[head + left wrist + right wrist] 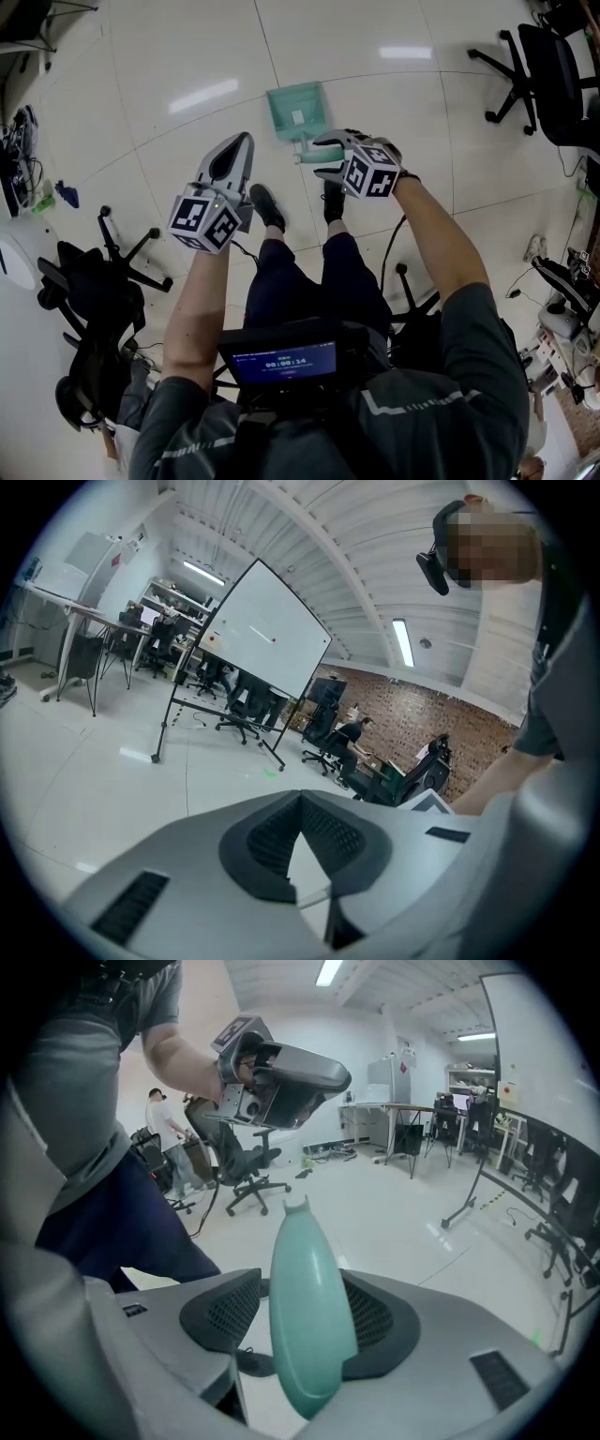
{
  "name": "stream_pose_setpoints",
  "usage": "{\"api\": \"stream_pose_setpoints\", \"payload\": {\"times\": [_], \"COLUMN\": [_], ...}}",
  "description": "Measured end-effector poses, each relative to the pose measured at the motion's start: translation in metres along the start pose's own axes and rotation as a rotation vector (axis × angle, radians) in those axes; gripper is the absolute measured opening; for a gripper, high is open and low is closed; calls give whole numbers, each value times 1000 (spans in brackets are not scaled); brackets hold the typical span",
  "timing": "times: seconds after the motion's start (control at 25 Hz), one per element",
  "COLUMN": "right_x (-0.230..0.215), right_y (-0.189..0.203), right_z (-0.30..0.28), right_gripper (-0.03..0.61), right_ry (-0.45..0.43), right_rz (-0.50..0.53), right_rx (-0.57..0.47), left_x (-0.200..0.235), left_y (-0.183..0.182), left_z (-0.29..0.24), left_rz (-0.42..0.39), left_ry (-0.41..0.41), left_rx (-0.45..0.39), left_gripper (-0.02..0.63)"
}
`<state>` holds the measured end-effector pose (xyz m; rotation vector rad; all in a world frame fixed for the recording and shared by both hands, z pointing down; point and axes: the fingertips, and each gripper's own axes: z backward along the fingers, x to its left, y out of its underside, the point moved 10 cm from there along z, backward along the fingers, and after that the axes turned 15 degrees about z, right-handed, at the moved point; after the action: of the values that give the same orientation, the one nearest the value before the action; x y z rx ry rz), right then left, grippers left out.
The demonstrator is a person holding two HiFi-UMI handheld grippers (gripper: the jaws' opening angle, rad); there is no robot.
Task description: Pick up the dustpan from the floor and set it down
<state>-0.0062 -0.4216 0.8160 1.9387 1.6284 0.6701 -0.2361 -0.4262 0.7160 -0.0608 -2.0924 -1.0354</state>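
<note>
A glossy white tiled floor spreads across an open workroom, with black office chairs standing around its edges, a wheeled whiteboard in the middle, a brick wall at the far end and long tables along one side. A small screen at the person's chest shows a timer that seems to read 00:00:14. The white label on the pan is too small to read. The teal dustpan lies on the floor just ahead of the person's shoes. Its long axis runs away from the person: the wide mouth points to the far side and the handle points back toward the feet, rising a little. The right claw reaches in from the right with its 2 jaws spread wide, the handle standing between them, close against 1 pad with a gap at the other. The left claw hangs off to the left, well apart from the dustpan, its jaws closed tip to tip on nothing.
</note>
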Motion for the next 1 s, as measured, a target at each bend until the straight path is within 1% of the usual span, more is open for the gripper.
{"api": "stream_pose_setpoints", "payload": {"times": [0.12, 0.24, 0.4, 0.48, 0.6, 0.68, 0.76, 0.8, 0.84, 0.92, 1.0], "right_x": [6, 3, -2, -3, -1, 2, 7, 10, 13, 21, 30], "right_y": [-6, -28, -59, -80, -134, -175, -215, -233, -251, -282, -310], "right_z": [18, 50, 112, 149, 199, 234, 273, 294, 314, 349, 375], "right_gripper": [285, 286, 286, 286, 282, 236, 227, 210, 167, 146, 49], "right_ry": [61, 140, 196, 227, 287, 337, 390, 416, 442, 475, 501], "right_rz": [-26, -52, -61, -65, -68, -78, -98, -110, -124, -155, -173], "right_rx": [-32, -89, -162, -197, -267, -338, -423, -466, -507, -574, -615], "left_x": [-12, -29, -75, -101, -134, -158, -188, -205, -221, -254, -285], "left_y": [-8, -26, -57, -75, -108, -130, -151, -162, -172, -191, -205], "left_z": [3, 8, 15, 25, 61, 91, 118, 131, 143, 165, 186], "left_rz": [-15, -39, -70, -89, -108, -128, -149, -160, -172, -195, -203], "left_ry": [10, 23, 35, 38, 48, 64, 79, 84, 90, 114, 153], "left_rx": [1, -7, -39, -65, -103, -129, -158, -171, -184, -216, -259], "left_gripper": [26, 27, 26, 28, 26, 28, 27, 26, 26, 26, 27]}}
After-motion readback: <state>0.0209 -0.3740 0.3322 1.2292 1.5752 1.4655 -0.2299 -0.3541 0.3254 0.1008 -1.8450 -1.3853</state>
